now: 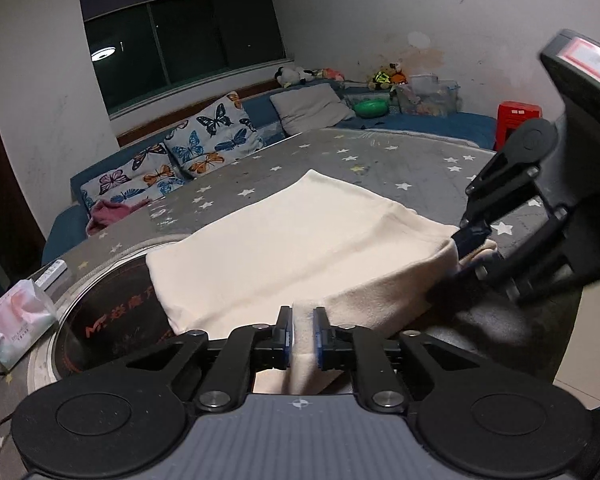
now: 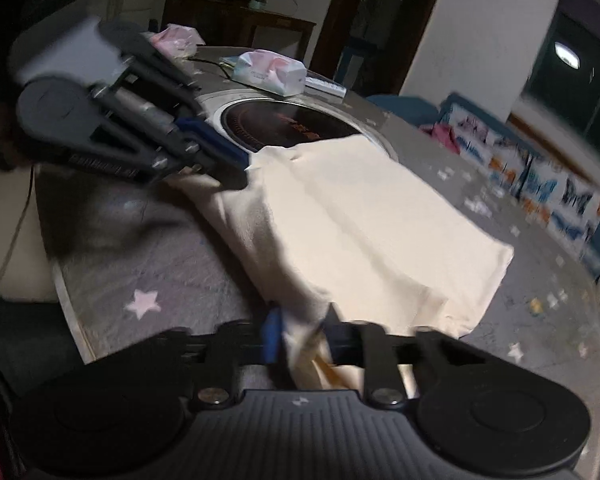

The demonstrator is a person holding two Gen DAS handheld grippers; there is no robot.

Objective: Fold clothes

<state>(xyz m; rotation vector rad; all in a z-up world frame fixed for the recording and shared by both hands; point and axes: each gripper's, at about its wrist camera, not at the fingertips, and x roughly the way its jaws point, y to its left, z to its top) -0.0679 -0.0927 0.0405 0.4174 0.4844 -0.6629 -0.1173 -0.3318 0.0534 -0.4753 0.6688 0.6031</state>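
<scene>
Your left gripper [image 1: 301, 334] fingers pinch the cream garment [image 1: 300, 240] at its near edge; right gripper [image 2: 300, 338] fingers clamp another corner. Garment lies ahead of both on the star-print counter [image 1: 380, 152], partly over the round cooktop [image 1: 112, 308]. Tissue pack [image 1: 16, 320] sits left of left fingers, w/ a remote [image 1: 52, 273] just beyond.

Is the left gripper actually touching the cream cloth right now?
Touching. The left wrist view shows the left gripper with both pads pinching a fold of the cream cloth.
</scene>
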